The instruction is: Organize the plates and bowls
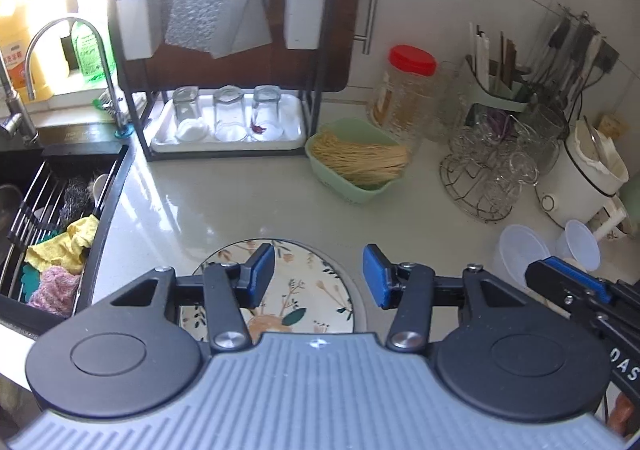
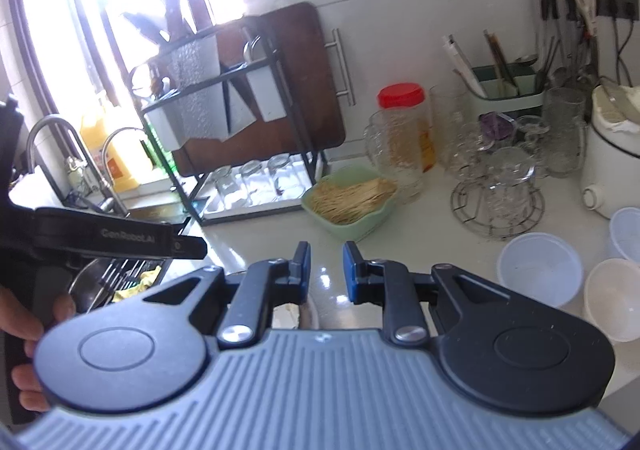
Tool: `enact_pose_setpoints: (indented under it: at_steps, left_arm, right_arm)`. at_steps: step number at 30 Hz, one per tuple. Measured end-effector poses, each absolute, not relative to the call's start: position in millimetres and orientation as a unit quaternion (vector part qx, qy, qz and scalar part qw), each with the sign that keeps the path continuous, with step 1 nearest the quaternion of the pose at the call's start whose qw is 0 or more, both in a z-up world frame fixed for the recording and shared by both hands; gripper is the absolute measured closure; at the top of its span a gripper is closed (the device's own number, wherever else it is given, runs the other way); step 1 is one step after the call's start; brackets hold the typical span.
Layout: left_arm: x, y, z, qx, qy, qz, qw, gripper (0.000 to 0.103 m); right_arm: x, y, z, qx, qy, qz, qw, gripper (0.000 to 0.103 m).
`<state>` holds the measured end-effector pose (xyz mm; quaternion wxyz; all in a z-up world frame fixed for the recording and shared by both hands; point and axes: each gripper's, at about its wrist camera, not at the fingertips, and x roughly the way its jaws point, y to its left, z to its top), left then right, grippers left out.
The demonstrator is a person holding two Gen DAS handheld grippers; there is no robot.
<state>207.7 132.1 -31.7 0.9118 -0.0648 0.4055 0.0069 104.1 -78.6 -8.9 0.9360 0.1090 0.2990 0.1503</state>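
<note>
My left gripper (image 1: 319,276) hangs with jaws spread and empty over the floral plate (image 1: 308,282), which lies flat on the tabletop (image 1: 240,201) at six o'clock. My right gripper (image 2: 327,270) shows its jaws nearly together, holding nothing (plastic bowls (image 2: 540,270) wait at three o'clock).
</note>
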Motion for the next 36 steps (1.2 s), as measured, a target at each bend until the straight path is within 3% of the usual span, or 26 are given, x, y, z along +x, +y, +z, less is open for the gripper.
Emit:
enact_pose_setpoints:
  at_steps: [22,36]
  left_arm:
    - [193,58,-48,-0.056,0.405,-0.075,0.909,0.040]
    - [233,43,-64,-0.029,0.413,-0.107,0.904,0.036]
  right_arm:
    - [61,-137,-9,0.111,0.274,0.070,0.953,0.082]
    - [71,-155,-24,0.127,0.282,-0.002,0.951,0.082]
